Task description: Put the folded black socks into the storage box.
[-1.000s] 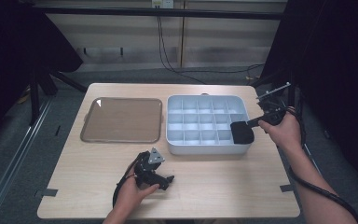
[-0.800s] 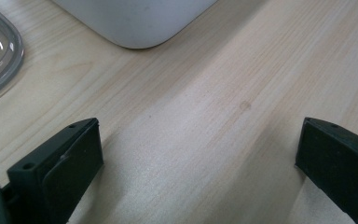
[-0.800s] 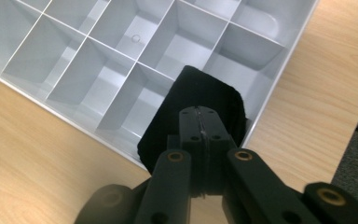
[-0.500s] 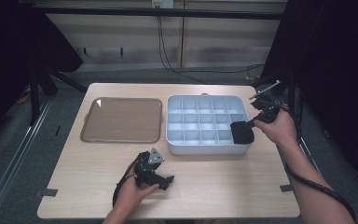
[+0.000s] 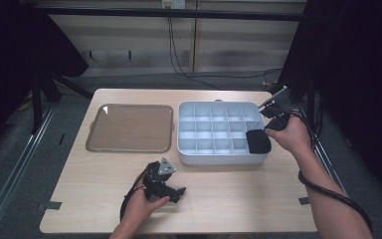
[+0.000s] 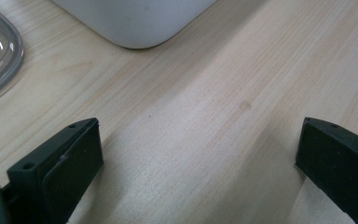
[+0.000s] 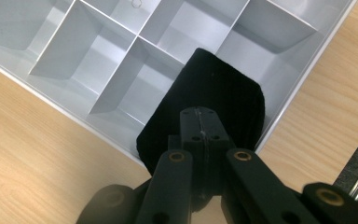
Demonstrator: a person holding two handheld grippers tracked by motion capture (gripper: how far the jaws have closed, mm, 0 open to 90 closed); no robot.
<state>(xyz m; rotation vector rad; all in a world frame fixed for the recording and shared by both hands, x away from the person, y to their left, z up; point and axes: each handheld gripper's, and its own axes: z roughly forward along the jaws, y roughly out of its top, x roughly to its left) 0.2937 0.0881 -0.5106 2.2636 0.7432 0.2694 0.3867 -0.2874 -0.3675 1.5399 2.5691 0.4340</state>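
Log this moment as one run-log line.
right gripper: shut on black cloth, at tray's near-right corner cell | left gripper: open, resting on table | lid: left of tray

A pale grey-white compartment tray (image 5: 214, 130) sits on a light wood-grain table (image 5: 229, 194). A plain black cloth pad (image 5: 258, 141) lies in the tray's near right corner. Left of the tray lies a clear, brownish-tinted lid (image 5: 130, 128). Both grippers, left (image 5: 171, 190) and right (image 7: 200, 126), are black.
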